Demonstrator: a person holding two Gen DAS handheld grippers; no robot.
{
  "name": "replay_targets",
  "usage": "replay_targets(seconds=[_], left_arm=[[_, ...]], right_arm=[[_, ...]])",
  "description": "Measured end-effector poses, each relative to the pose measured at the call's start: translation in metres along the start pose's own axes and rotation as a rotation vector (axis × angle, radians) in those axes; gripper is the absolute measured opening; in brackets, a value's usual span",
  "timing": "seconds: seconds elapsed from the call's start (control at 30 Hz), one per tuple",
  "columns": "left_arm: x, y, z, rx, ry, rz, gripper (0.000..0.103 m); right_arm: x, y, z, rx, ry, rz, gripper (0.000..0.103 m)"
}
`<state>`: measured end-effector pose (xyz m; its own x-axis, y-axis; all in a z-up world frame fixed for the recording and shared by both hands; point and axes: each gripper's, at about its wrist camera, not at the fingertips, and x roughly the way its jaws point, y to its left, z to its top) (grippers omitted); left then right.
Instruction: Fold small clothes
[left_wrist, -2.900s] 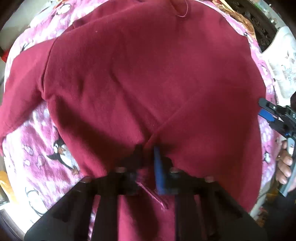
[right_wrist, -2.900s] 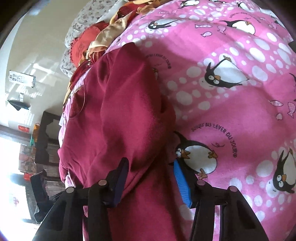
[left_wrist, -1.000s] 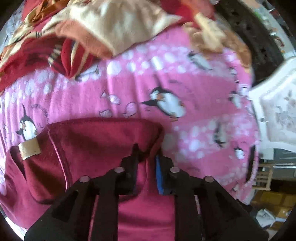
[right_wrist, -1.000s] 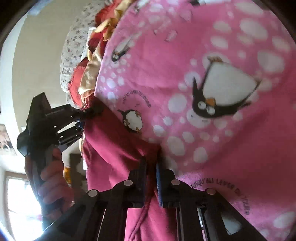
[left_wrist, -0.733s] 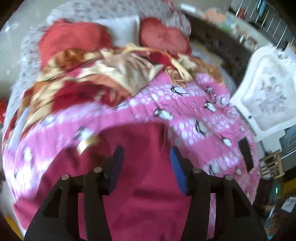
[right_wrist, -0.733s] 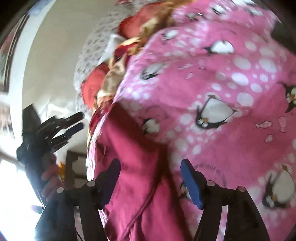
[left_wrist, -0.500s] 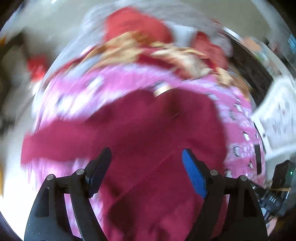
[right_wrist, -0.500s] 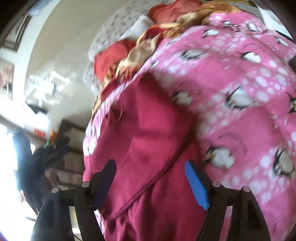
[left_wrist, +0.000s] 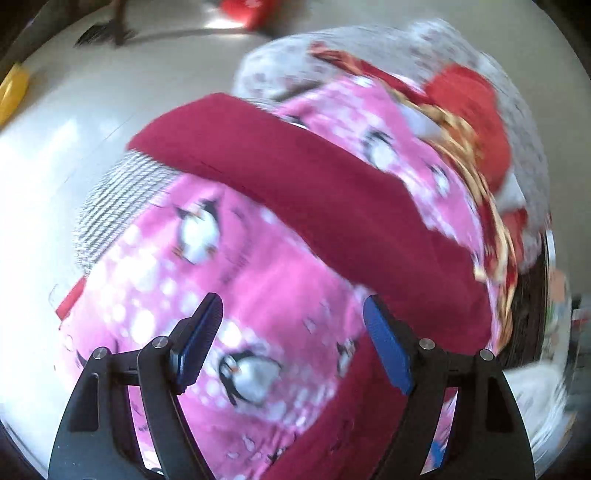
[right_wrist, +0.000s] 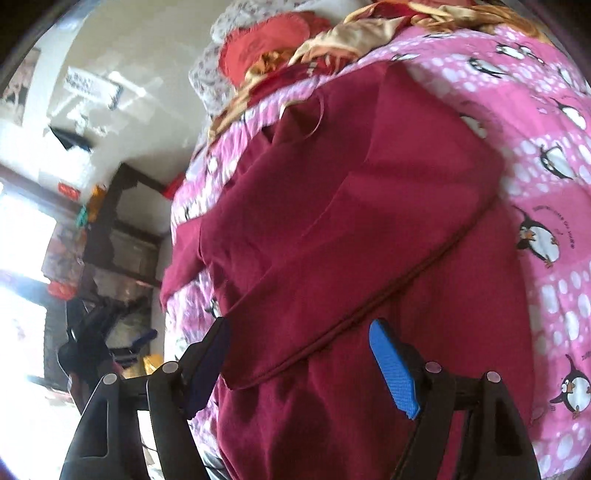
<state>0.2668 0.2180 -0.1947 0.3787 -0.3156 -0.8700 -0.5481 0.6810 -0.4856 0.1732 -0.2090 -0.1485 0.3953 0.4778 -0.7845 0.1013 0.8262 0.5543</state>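
A dark red sweatshirt (right_wrist: 351, 229) lies on a pink penguin blanket (right_wrist: 546, 192), with its lower part folded up over the body. One sleeve (left_wrist: 295, 177) stretches out across the blanket in the left wrist view. My left gripper (left_wrist: 291, 347) is open and empty above the blanket, just short of that sleeve. My right gripper (right_wrist: 303, 365) is open and empty above the folded hem edge. The left gripper also shows in the right wrist view (right_wrist: 110, 343), far left.
A heap of red and gold clothes (right_wrist: 295, 40) lies at the far end of the bed, also in the left wrist view (left_wrist: 476, 122). A striped sheet edge (left_wrist: 110, 206) and the pale floor (left_wrist: 55, 129) lie beyond the bed's left side.
Both grippers carried the hem up over the body, let go and opened. The left gripper has swung left to face the outstretched sleeve; the right has pulled back.
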Motion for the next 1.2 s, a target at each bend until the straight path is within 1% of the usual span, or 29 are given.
replay_targets(seconds=[0.03, 0.07, 0.1, 0.17, 0.2, 0.27, 0.3, 0.33, 0.37, 0.4, 0.47, 0.53, 0.63, 0.7, 0.8, 0.83, 0.87, 0.9, 0.93, 0.97, 1.0, 1.03, 1.07, 1.1, 1.13, 1.17, 1.2], left_arm=[[0.004, 0.007, 0.011, -0.044, 0.010, -0.005, 0.078], [0.007, 0.013, 0.016, -0.066, 0.015, -0.012, 0.075], [0.011, 0.018, 0.024, -0.094, 0.018, -0.028, 0.069], [0.019, 0.028, 0.039, -0.138, 0.024, -0.031, 0.068], [0.022, 0.034, 0.046, -0.165, 0.023, -0.037, 0.065], [0.027, 0.050, 0.061, -0.240, 0.014, -0.054, 0.064], [0.029, 0.053, 0.065, -0.258, 0.008, -0.061, 0.063], [0.031, 0.059, 0.072, -0.280, 0.002, -0.072, 0.055], [0.034, 0.063, 0.075, -0.295, 0.007, -0.075, 0.051], [0.037, 0.066, 0.078, -0.304, 0.012, -0.081, 0.042], [0.045, 0.071, 0.085, -0.328, 0.028, -0.094, 0.036], [0.052, 0.077, 0.091, -0.348, 0.038, -0.091, 0.018], [0.052, 0.084, 0.097, -0.370, 0.020, -0.110, 0.009], [0.044, 0.079, 0.097, -0.334, -0.013, -0.102, 0.008], [0.015, 0.052, 0.089, -0.198, -0.128, -0.056, 0.008], [0.000, 0.035, 0.084, -0.119, -0.186, -0.026, 0.008], [-0.008, 0.025, 0.079, -0.074, -0.220, -0.009, 0.008], [-0.025, 0.004, 0.069, 0.023, -0.287, 0.025, 0.008], [-0.038, -0.014, 0.060, 0.109, -0.336, 0.049, 0.008], [-0.049, -0.033, 0.048, 0.197, -0.384, 0.067, 0.008], [-0.057, -0.046, 0.038, 0.263, -0.419, 0.073, 0.008], [-0.071, -0.071, 0.015, 0.396, -0.481, 0.085, 0.008], [-0.076, -0.084, 0.000, 0.470, -0.506, 0.086, 0.008], [-0.081, -0.101, -0.021, 0.571, -0.518, 0.072, 0.008], [-0.083, -0.120, -0.051, 0.703, -0.506, 0.034, 0.008], [-0.081, -0.132, -0.075, 0.798, -0.491, 0.007, 0.008], [-0.079, -0.140, -0.092, 0.863, -0.475, -0.007, 0.008]], right_arm=[[0.005, 0.005, 0.002, -0.012, 0.012, -0.020, 0.075], [0.009, 0.008, 0.006, -0.020, 0.021, -0.041, 0.075], [0.015, 0.015, 0.008, -0.033, 0.035, -0.069, 0.075], [0.023, 0.026, 0.011, -0.059, 0.054, -0.101, 0.075], [0.028, 0.030, 0.013, -0.072, 0.060, -0.109, 0.075], [0.037, 0.038, 0.018, -0.081, 0.077, -0.108, 0.075], [0.041, 0.041, 0.020, -0.083, 0.084, -0.103, 0.075], [0.045, 0.045, 0.021, -0.088, 0.090, -0.100, 0.075], [0.049, 0.047, 0.022, -0.096, 0.094, -0.103, 0.075], [0.053, 0.051, 0.024, -0.106, 0.096, -0.108, 0.075], [0.061, 0.055, 0.026, -0.120, 0.105, -0.115, 0.075], [0.068, 0.056, 0.028, -0.120, 0.117, -0.115, 0.075], [0.073, 0.056, 0.028, -0.115, 0.125, -0.117, 0.075], [0.072, 0.053, 0.027, -0.108, 0.126, -0.115, 0.075], [0.073, 0.046, 0.027, -0.093, 0.130, -0.119, 0.075], [0.072, 0.044, 0.027, -0.088, 0.130, -0.118, 0.075], [0.072, 0.041, 0.028, -0.080, 0.131, -0.117, 0.075], [0.072, 0.038, 0.028, -0.072, 0.130, -0.116, 0.075], [0.070, 0.035, 0.029, -0.065, 0.126, -0.111, 0.075], [0.068, 0.032, 0.030, -0.059, 0.121, -0.105, 0.075], [0.065, 0.030, 0.030, -0.053, 0.114, -0.098, 0.075], [0.062, 0.028, 0.031, -0.048, 0.106, -0.090, 0.075], [0.058, 0.025, 0.032, -0.045, 0.096, -0.078, 0.075], [0.055, 0.024, 0.032, -0.043, 0.088, -0.072, 0.075], [0.050, 0.022, 0.032, -0.043, 0.077, -0.057, 0.075], [0.046, 0.019, 0.033, -0.042, 0.067, -0.045, 0.075], [0.041, 0.014, 0.033, -0.040, 0.054, -0.033, 0.075]])
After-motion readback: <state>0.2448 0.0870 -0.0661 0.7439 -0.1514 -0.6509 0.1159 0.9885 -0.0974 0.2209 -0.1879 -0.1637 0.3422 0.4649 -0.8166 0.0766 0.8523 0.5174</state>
